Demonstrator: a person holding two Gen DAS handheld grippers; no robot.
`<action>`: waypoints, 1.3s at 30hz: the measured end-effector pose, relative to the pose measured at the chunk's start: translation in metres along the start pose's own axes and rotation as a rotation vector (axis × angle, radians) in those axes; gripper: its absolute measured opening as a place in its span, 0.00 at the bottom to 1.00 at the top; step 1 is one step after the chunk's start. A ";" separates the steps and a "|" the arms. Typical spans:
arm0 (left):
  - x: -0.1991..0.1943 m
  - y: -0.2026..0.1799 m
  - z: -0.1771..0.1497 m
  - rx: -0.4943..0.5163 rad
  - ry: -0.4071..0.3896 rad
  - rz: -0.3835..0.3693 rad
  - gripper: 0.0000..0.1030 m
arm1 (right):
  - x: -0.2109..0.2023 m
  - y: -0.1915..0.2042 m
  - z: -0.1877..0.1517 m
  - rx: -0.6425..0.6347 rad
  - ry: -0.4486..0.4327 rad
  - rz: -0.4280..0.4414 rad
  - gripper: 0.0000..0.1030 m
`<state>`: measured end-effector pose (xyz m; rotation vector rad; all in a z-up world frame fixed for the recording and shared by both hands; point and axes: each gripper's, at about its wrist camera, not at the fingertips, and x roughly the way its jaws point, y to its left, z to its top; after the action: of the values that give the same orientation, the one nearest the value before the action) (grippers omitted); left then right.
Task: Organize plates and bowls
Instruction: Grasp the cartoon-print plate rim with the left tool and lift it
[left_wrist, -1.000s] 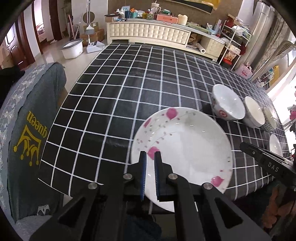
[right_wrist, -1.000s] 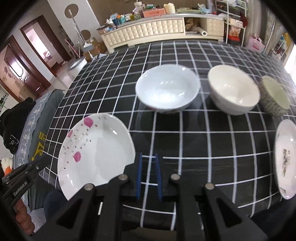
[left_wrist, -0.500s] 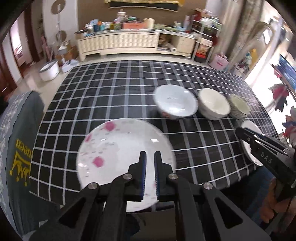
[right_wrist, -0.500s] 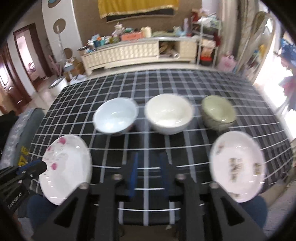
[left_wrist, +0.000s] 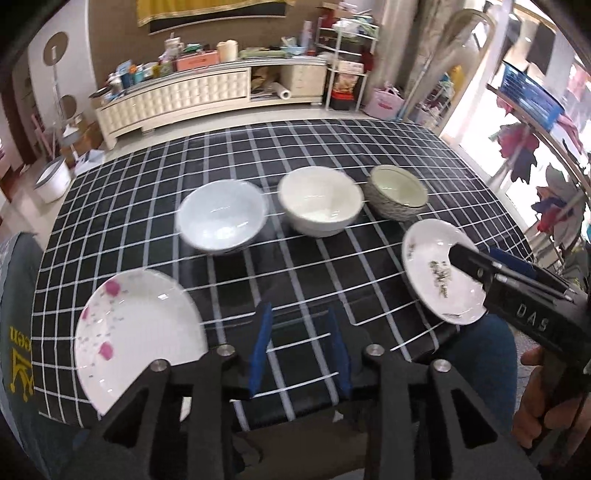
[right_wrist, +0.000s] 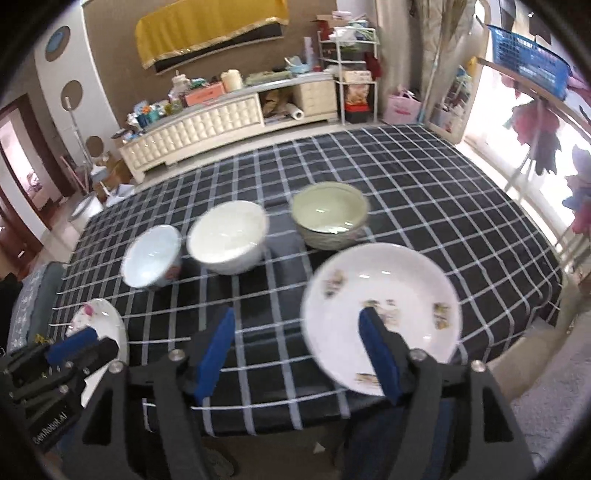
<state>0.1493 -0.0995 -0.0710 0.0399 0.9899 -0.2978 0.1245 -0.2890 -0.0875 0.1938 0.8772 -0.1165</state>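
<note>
Landmark: cream-white ceramic bowl (left_wrist: 320, 206), middle of a row on the black white-grid tablecloth (left_wrist: 332, 147). Pale blue bowl (left_wrist: 221, 220) just to its left, grey-green patterned bowl (left_wrist: 397, 197) to its right; likely laid out in a row so each is easy to reach. Pink-flowered white plate (left_wrist: 136, 339) near-left of it at the table's edge, brown-sprigged white plate (right_wrist: 382, 314) near-right.

Left gripper (left_wrist: 299, 350) hovers low over the near edge, jaws parted, empty. Right gripper (right_wrist: 297, 354) jaws wide, empty, one finger over the sprigged plate; contact unclear. Probably lining up on that plate.
</note>
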 end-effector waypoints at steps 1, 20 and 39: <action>0.004 -0.009 0.003 0.008 0.000 -0.007 0.38 | 0.001 -0.008 0.000 0.006 0.006 -0.002 0.73; 0.092 -0.113 0.041 0.116 0.140 -0.066 0.48 | 0.042 -0.130 0.002 0.200 0.121 -0.092 0.77; 0.176 -0.142 0.037 0.111 0.274 -0.071 0.48 | 0.096 -0.169 0.006 0.175 0.196 -0.072 0.77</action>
<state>0.2322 -0.2819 -0.1822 0.1499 1.2474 -0.4194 0.1591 -0.4573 -0.1782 0.3411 1.0704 -0.2449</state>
